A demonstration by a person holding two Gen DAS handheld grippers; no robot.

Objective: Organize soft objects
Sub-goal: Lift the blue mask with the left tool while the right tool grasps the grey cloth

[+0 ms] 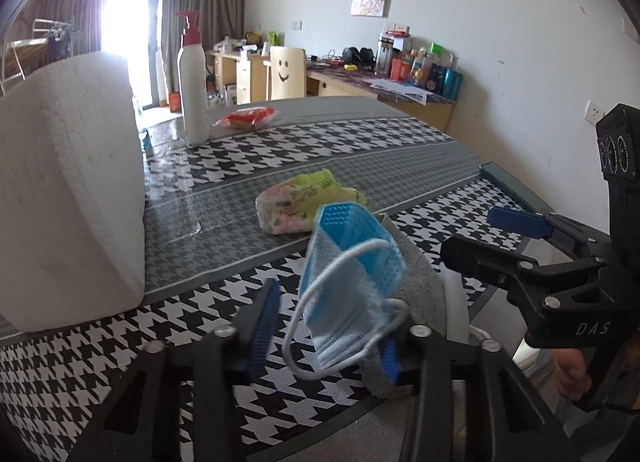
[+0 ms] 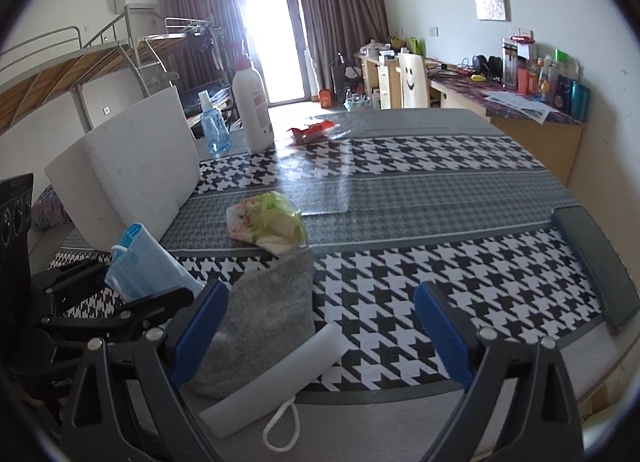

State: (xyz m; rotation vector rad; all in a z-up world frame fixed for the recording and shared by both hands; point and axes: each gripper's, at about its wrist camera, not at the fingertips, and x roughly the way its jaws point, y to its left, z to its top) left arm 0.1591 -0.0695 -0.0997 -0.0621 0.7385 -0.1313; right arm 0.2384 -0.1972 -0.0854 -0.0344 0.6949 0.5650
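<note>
Face mask [image 1: 352, 286], blue and folded, hangs off my left gripper [image 1: 326, 326], whose jaws stand apart, above the grey pouch [image 2: 264, 326] at the desk [image 2: 460, 262] edge. My right gripper [image 2: 320, 330] hovers beside it, jaws wide apart around nothing.

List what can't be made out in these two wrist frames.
- Left gripper grip: the face mask hangs over one pad in the left view; clamped or just draped, unclear.
- Gray pouch: its contents are hidden in both views.
- White pump bottle: label too small to read.
- Blue spray bottle: hidden behind the white foam block in the left view.
</note>
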